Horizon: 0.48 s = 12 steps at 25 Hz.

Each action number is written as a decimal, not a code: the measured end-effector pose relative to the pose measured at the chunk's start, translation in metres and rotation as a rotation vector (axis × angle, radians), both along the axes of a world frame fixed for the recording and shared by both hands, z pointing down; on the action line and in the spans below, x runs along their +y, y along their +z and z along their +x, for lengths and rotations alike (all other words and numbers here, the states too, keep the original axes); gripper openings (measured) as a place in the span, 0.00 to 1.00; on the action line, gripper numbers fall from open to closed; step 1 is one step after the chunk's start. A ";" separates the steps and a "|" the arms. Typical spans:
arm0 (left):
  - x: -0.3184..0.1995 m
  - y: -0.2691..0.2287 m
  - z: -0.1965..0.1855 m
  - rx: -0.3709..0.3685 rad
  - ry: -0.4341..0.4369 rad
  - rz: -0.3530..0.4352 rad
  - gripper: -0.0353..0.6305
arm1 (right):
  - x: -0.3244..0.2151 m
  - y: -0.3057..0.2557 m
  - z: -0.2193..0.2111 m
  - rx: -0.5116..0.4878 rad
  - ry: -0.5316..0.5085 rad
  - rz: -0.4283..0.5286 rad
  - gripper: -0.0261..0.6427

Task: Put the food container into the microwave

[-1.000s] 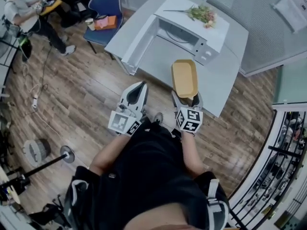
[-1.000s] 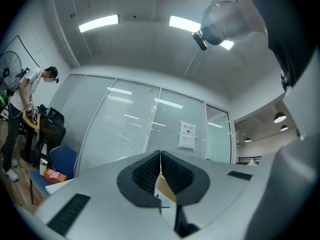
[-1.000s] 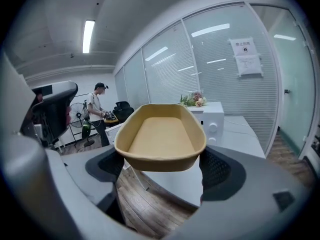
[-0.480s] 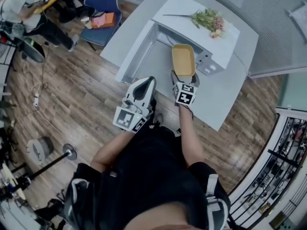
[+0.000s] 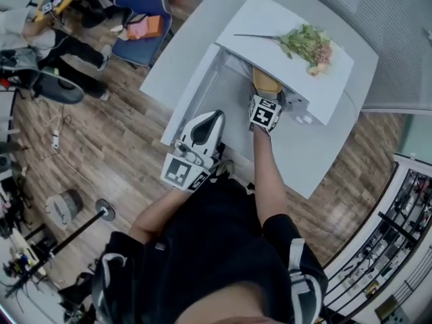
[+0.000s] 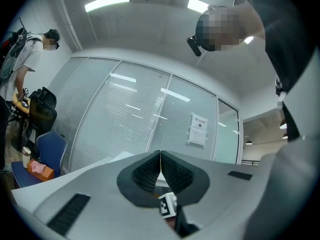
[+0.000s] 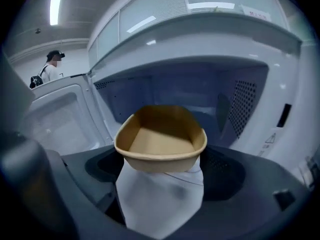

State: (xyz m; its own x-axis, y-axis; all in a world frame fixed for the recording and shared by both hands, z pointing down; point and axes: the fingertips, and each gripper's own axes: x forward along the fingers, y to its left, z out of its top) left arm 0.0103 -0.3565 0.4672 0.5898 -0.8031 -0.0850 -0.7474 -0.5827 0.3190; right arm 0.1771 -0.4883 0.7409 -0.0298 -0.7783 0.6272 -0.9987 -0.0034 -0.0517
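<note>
A tan, empty food container (image 5: 266, 80) is clamped at its near end in my right gripper (image 5: 264, 96), which is shut on it. In the right gripper view the container (image 7: 161, 139) hangs level at the mouth of the white microwave's open cavity (image 7: 200, 91); the door (image 7: 62, 115) is swung out to the left. From above, the container's far half is hidden under the microwave's (image 5: 335, 79) top. My left gripper (image 5: 214, 117) stays near my body with its jaws shut and empty (image 6: 160, 156), pointing up at a glass wall.
A bunch of flowers (image 5: 307, 44) lies on top of the microwave. The microwave stands on a white table (image 5: 317, 150). The open door (image 5: 192, 86) juts toward the table's left edge. A blue chair (image 5: 144, 7) and a person (image 5: 30, 32) are at far left.
My right gripper has carried the container forward from above the table's front to the microwave's opening. The left gripper has stayed shut near my body.
</note>
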 end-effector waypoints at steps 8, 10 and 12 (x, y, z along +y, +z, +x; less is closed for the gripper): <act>-0.014 0.011 -0.002 -0.013 -0.006 -0.018 0.09 | -0.034 0.025 0.008 0.019 0.025 -0.035 0.76; -0.017 0.014 -0.005 -0.016 -0.009 -0.024 0.09 | -0.039 0.030 0.008 0.029 0.029 -0.048 0.76; -0.019 0.016 -0.008 -0.017 -0.011 -0.027 0.09 | -0.041 0.035 0.009 0.027 0.034 -0.059 0.76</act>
